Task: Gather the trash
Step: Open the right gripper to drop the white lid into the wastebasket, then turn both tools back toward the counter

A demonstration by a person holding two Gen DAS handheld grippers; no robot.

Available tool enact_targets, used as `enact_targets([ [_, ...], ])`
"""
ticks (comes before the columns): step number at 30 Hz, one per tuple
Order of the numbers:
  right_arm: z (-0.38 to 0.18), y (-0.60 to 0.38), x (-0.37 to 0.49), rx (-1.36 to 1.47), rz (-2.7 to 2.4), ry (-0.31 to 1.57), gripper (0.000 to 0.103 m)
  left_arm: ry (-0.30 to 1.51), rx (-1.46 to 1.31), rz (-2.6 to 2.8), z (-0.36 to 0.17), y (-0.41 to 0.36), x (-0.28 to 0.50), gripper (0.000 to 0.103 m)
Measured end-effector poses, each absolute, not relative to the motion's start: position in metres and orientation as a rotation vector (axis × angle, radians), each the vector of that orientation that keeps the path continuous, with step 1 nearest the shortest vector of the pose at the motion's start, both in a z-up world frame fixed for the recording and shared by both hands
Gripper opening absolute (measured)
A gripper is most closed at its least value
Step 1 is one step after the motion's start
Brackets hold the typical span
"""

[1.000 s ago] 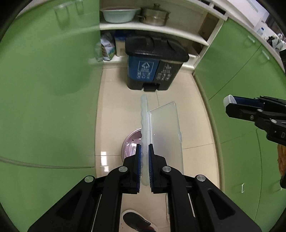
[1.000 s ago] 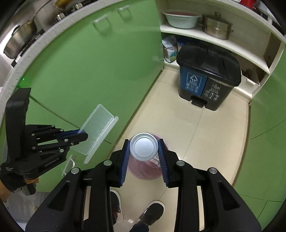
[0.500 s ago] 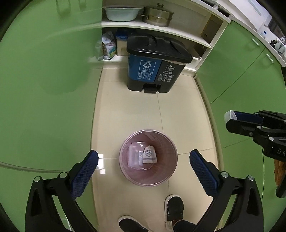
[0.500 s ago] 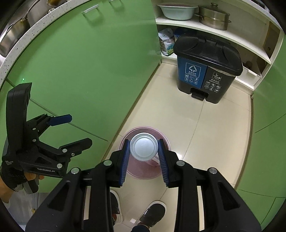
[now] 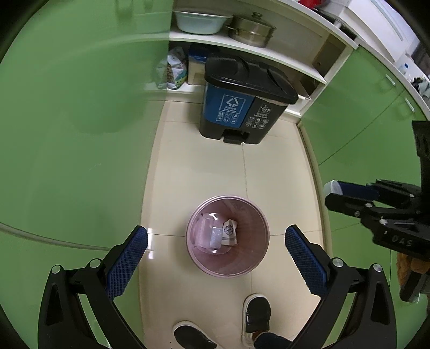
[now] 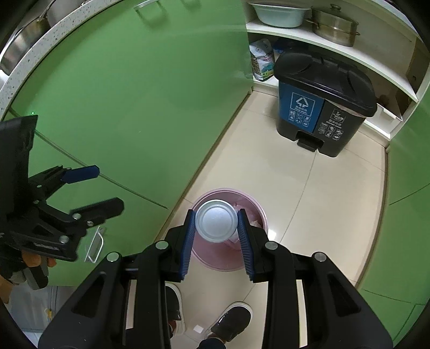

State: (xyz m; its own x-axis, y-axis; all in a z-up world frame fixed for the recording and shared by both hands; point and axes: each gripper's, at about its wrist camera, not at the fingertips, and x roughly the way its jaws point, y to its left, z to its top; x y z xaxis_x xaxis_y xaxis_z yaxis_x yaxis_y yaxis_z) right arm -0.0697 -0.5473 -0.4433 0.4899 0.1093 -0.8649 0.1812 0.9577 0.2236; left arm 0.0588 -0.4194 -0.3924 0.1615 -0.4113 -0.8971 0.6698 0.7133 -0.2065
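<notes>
A pink waste basket [image 5: 258,257] stands on the tiled floor and holds a clear plastic box [image 5: 209,235] and a paper scrap [image 5: 229,232]. My left gripper [image 5: 215,236] hangs above it, jaws wide open and empty; it also shows in the right wrist view [image 6: 91,188]. My right gripper [image 6: 216,222] is shut on a white cup [image 6: 216,221], seen bottom-on, above the basket [image 6: 258,212]. The right gripper also shows in the left wrist view [image 5: 349,193], right of the basket.
A black pedal bin [image 5: 247,102] with blue and grey halves stands at the far end of the floor. Green cabinet doors [image 5: 67,120] line both sides. Shelves hold a basin [image 5: 201,22] and a steel pot [image 5: 251,29]. The person's shoes [image 5: 256,312] are just below the basket.
My left gripper opened and let go of the clear plastic box, which now lies in the pink basket. The right gripper, still holding the cup, has barely moved.
</notes>
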Motion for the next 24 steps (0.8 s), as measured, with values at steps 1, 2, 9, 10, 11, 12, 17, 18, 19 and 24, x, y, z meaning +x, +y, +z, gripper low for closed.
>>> enact_targets([
  [1, -0.444, -0.546, -0.067, 0.303, -0.038, 1.064, 0.032, 1.174, 0.260, -0.782, -0.391, -0.418, 0.060, 0.098],
  [2, -0.444, -0.545, -0.066, 0.302, -0.036, 1.063, 0.033, 1.172, 0.260, -0.780, -0.391, -0.417, 0.060, 0.098],
  [9, -0.453, -0.547, -0.058, 0.294, -0.070, 1.069, 0.096, 1.164, 0.263, -0.770, -0.391, -0.412, 0.066, 0.098],
  [10, -0.455, -0.547, -0.058, 0.297, -0.073, 1.077, 0.096, 1.165, 0.265, -0.768, -0.392, -0.411, 0.066, 0.098],
  [11, -0.456, -0.547, -0.058, 0.298, -0.075, 1.080, 0.096, 1.167, 0.265, -0.769, -0.393, -0.411, 0.066, 0.098],
  [12, -0.457, -0.547, -0.059, 0.294, -0.079, 1.084, 0.096, 1.169, 0.266, -0.770, -0.393, -0.411, 0.066, 0.098],
  [17, -0.457, -0.547, -0.062, 0.294, -0.085, 1.089, 0.096, 1.176, 0.271, -0.774, -0.396, -0.409, 0.066, 0.098],
  [18, -0.456, -0.547, -0.063, 0.294, -0.087, 1.089, 0.096, 1.176, 0.273, -0.776, -0.395, -0.409, 0.066, 0.098],
  [19, -0.456, -0.547, -0.063, 0.296, -0.089, 1.088, 0.096, 1.177, 0.274, -0.778, -0.395, -0.410, 0.067, 0.098],
  [24, -0.445, -0.549, -0.068, 0.293, -0.095, 1.082, 0.096, 1.177, 0.275, -0.784, -0.384, -0.412, 0.063, 0.098],
])
